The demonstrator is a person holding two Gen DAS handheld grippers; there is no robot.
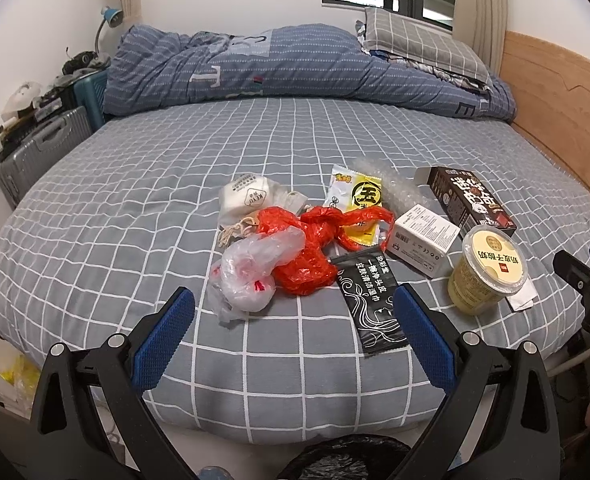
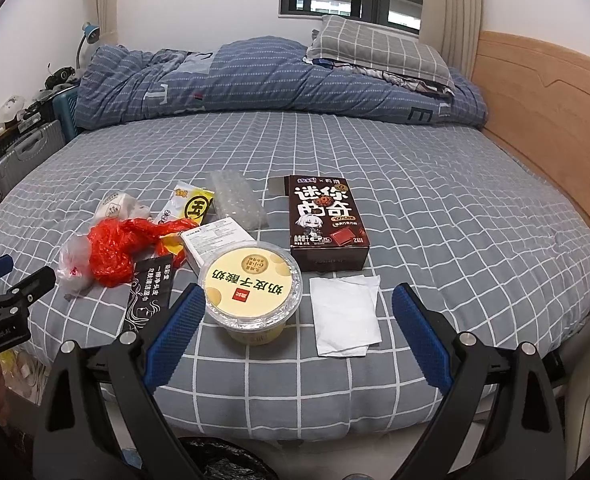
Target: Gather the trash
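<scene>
Trash lies on the grey checked bed (image 1: pixel 175 168). In the left wrist view: a clear plastic bag (image 1: pixel 251 272), a red plastic bag (image 1: pixel 307 248), a black wipe packet (image 1: pixel 371 300), a white mask pack (image 1: pixel 247 200), a yellow sachet (image 1: pixel 359 200), a white box (image 1: pixel 423 240), a brown biscuit box (image 1: pixel 467 200) and a yellow yogurt cup (image 1: pixel 487 268). My left gripper (image 1: pixel 295 300) is open and empty, above the bed's near edge. In the right wrist view, my right gripper (image 2: pixel 299 300) is open and empty, with the yogurt cup (image 2: pixel 251 292) and a white tissue (image 2: pixel 345 316) just ahead of it.
A folded blue quilt (image 1: pixel 295 68) and a pillow (image 1: pixel 419 40) lie at the far side. A wooden headboard (image 1: pixel 555 92) runs along the right. Suitcases (image 1: pixel 39 148) stand at the left. A bin with a black liner (image 1: pixel 347 460) sits below the near edge.
</scene>
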